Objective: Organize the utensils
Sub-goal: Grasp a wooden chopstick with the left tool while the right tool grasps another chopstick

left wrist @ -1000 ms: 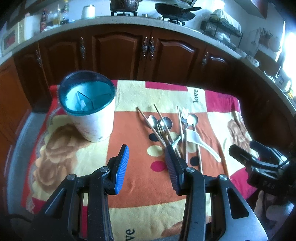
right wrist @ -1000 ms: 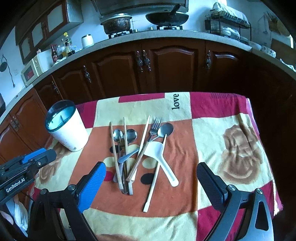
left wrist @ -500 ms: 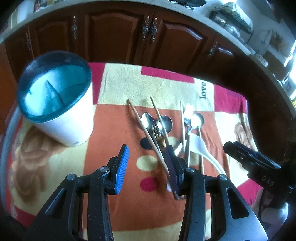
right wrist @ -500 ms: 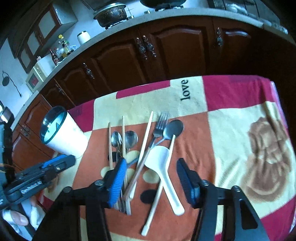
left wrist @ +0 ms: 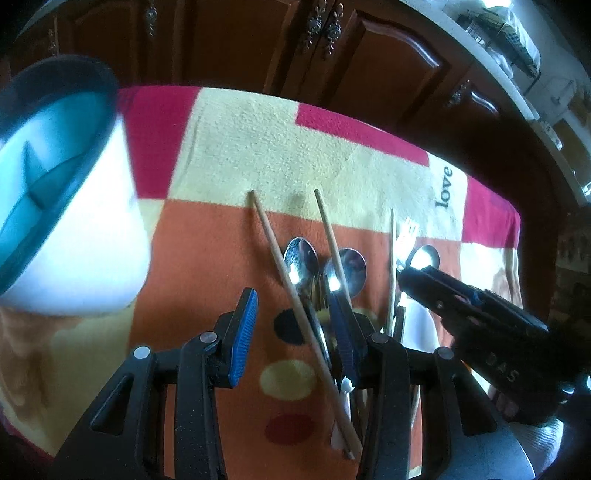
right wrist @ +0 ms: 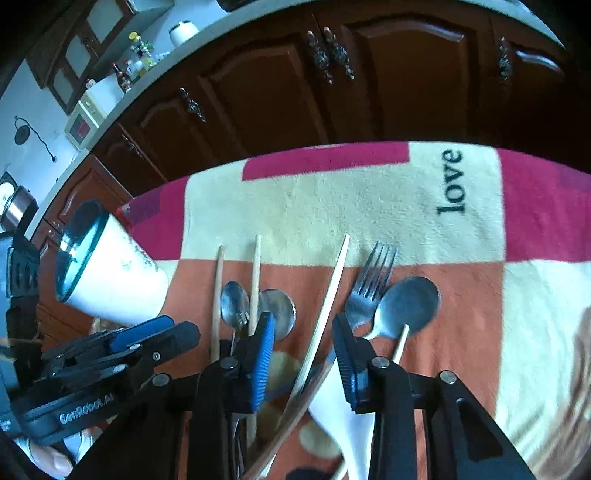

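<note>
Several utensils lie on a patterned cloth (left wrist: 258, 147): wooden chopsticks (left wrist: 291, 280), metal spoons (left wrist: 301, 258), a fork (right wrist: 369, 288), a larger spoon (right wrist: 408, 306) and a white plastic spatula (right wrist: 343, 417). A white holder with a teal rim (left wrist: 70, 206) stands at the left; it also shows in the right wrist view (right wrist: 107, 284). My left gripper (left wrist: 295, 332) is open, low over the leftmost chopstick, which lies between its jaws. My right gripper (right wrist: 304, 354) is open, low over a pale chopstick (right wrist: 328, 310) that runs between its jaws.
Dark wooden cabinets (right wrist: 295, 81) stand right behind the table's far edge. A counter above them holds bottles and a jar (right wrist: 183, 31). The right gripper's body (left wrist: 480, 321) sits close beside my left gripper. The cloth bears the word "love" (right wrist: 450, 182).
Both grippers have moved down and forward to the utensil pile. The right gripper's jaws have narrowed around the pale chopstick. The holder has slid to the left edge of the left view.
</note>
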A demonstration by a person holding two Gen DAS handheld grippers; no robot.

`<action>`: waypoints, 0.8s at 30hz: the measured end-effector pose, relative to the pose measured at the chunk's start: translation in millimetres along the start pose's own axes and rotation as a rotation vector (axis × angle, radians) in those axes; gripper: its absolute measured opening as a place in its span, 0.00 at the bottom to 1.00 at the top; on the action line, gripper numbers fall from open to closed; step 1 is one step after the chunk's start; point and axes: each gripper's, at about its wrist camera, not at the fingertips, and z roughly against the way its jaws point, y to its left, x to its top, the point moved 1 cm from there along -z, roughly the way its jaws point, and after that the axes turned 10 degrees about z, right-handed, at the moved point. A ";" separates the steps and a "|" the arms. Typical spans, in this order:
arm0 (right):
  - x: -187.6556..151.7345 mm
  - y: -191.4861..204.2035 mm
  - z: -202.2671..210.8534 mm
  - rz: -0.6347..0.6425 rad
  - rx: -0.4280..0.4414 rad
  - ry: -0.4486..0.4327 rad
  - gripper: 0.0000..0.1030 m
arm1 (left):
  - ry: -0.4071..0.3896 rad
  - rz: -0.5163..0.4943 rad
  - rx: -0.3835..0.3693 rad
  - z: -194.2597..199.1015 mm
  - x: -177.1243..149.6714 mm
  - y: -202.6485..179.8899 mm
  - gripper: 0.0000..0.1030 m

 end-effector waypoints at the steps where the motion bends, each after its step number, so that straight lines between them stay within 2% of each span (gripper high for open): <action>1: 2.5 -2.1 -4.7 -0.003 0.003 0.004 0.30 | 0.003 0.000 0.001 -2.4 1.2 -0.6 0.39; 7: 13.0 -10.8 -19.7 -0.013 0.027 0.019 0.29 | 0.030 0.012 0.017 -17.8 6.8 -0.1 0.38; 9: 15.4 -13.2 -26.5 -0.019 0.039 0.028 0.25 | 0.045 0.011 0.022 -22.3 6.8 1.4 0.36; 13: 15.0 -14.8 -34.7 -0.022 0.062 0.040 0.11 | 0.051 0.007 0.019 -27.4 5.8 2.7 0.10; 15: 13.2 -14.9 -33.0 -0.019 0.068 0.030 0.07 | 0.041 0.009 -0.002 -26.0 5.8 4.2 0.10; 18: 8.9 -14.9 -22.8 -0.022 0.076 0.001 0.07 | 0.020 -0.006 -0.038 -17.7 5.3 2.0 0.05; 24: 3.0 -9.4 15.9 -0.020 0.080 -0.076 0.06 | -0.026 -0.054 -0.126 19.3 -2.7 -5.7 0.05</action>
